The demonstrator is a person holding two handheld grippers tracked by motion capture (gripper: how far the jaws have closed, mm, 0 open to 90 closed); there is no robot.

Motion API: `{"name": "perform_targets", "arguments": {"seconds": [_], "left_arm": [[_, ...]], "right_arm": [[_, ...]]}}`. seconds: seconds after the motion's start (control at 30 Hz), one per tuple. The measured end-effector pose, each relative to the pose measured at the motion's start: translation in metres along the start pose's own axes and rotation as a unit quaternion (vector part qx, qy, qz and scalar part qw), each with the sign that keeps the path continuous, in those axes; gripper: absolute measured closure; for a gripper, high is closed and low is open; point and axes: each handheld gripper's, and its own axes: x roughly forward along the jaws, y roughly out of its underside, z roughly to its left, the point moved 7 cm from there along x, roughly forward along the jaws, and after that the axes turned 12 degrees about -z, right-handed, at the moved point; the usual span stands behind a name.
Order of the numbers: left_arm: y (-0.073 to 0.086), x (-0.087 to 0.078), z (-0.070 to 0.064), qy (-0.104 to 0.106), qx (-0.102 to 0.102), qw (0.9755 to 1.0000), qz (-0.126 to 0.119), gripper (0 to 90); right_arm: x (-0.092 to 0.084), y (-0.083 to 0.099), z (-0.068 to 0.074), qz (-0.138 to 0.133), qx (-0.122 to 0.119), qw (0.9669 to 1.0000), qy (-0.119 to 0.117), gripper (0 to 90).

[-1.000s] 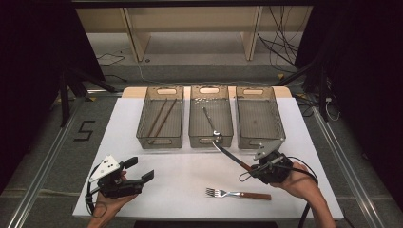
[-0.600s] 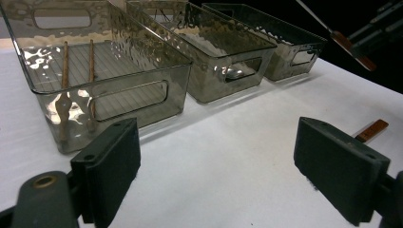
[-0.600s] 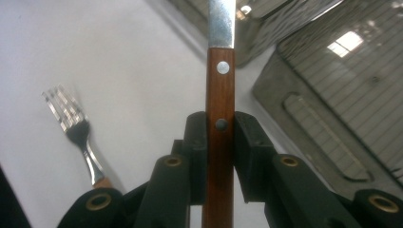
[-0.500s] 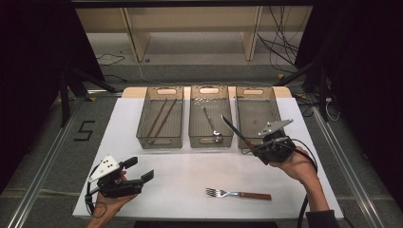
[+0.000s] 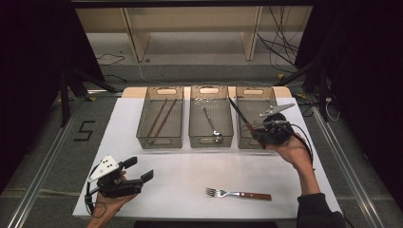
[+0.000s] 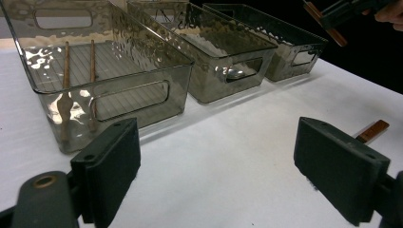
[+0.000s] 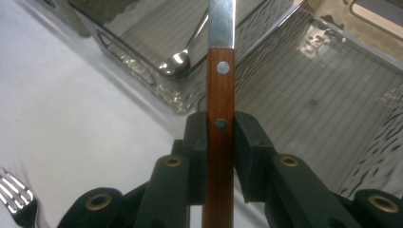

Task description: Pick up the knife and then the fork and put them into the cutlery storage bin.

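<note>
A knife [image 5: 239,114] with a wooden handle [image 7: 220,95] is clamped in my right gripper [image 5: 256,134], which is shut on the handle [image 7: 221,133]. The blade points up and away over the near end of the right bin [image 5: 256,90]. A wooden-handled fork [image 5: 237,194] lies on the white table near the front edge, with its tines at the corner of the right gripper view [image 7: 16,199]. At the front left my left gripper [image 5: 140,168] rests low with its jaws wide open and nothing between them [image 6: 228,161].
Three smoky clear bins stand in a row at the back. The left bin [image 5: 160,139] holds chopsticks [image 5: 159,117], the middle bin [image 5: 211,141] a spoon [image 5: 210,122], and the right bin's floor is bare. The white table [image 5: 190,166] stretches between the bins and the fork.
My right gripper has carried the knife away from the table's front and upward, to the near end of the right bin. The left gripper and the fork have stayed put.
</note>
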Motion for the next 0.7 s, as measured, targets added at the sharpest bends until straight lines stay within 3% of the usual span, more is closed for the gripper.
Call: {"name": "perform_targets", "arguments": {"seconds": [0.4, 0.7], "left_arm": [[0.000, 0.000, 0.000, 0.000, 0.000, 1.0000, 0.000, 15.2], [0.000, 0.000, 0.000, 0.000, 0.000, 1.0000, 0.000, 15.2]], "right_arm": [[0.013, -0.013, -0.018, -0.010, 0.033, 0.9993, 0.017, 76.7], [0.022, -0.017, -0.032, 0.000, 0.059, 0.9978, 0.031, 76.7]]}}
